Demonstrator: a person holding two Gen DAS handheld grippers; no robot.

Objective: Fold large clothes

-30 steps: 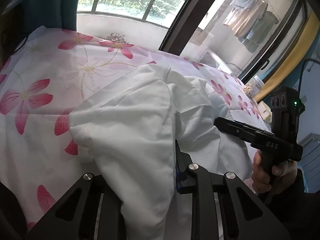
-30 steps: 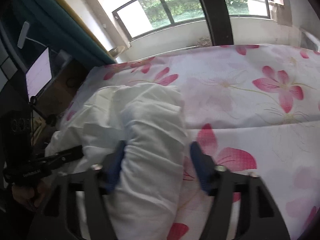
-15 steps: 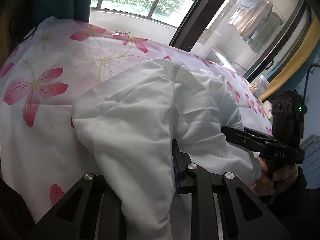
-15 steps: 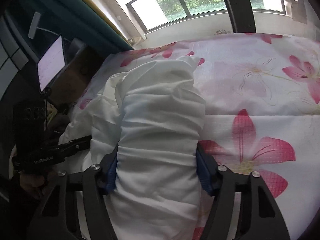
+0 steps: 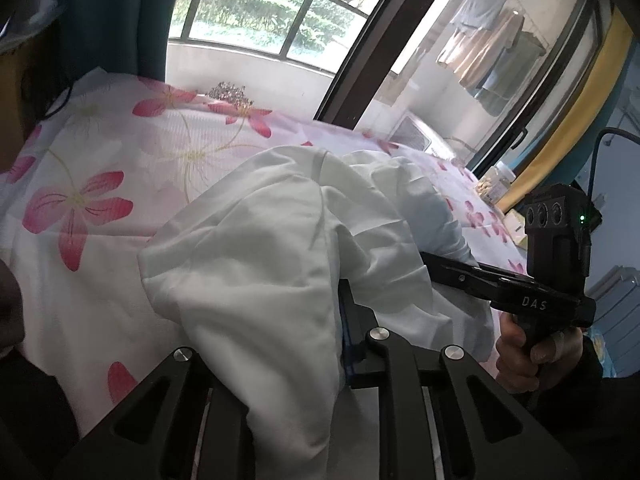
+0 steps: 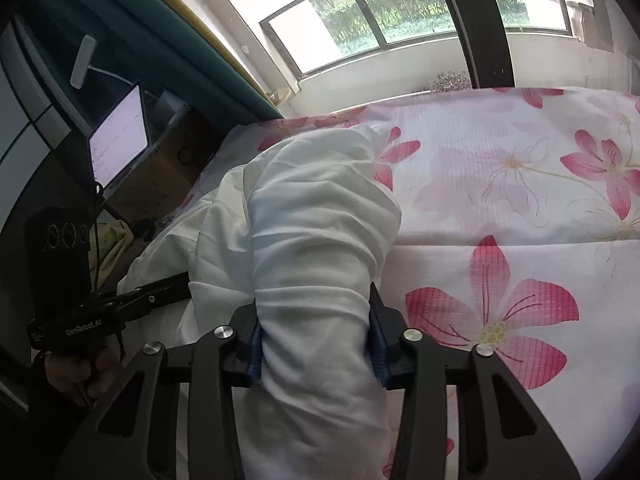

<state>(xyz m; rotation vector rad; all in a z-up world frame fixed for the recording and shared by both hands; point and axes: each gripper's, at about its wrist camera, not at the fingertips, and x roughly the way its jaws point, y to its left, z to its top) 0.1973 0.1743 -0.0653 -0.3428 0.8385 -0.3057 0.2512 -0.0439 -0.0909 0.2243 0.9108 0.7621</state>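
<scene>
A large white garment (image 5: 280, 248) lies bunched on a bed with a pink-flowered sheet (image 5: 100, 168). My left gripper (image 5: 296, 332) is shut on a thick fold of it; the cloth drapes over and hides the left finger. My right gripper (image 6: 316, 332) is shut on another bunched fold of the white garment (image 6: 316, 240), with blue pads pressed on both sides. Each gripper shows in the other's view, reaching into the cloth: the right one in the left wrist view (image 5: 500, 280), the left one in the right wrist view (image 6: 132, 300).
The flowered sheet (image 6: 520, 184) spreads far and to the right. A lit laptop (image 6: 118, 140) stands on a desk left of the bed. Windows and a dark frame post (image 5: 384, 40) stand beyond the bed. Hanging clothes (image 5: 488, 64) show outside.
Both grippers have carried the bunched garment forward over the bed and then settled a little lower. The right gripper's jaws have closed tighter on its fold.
</scene>
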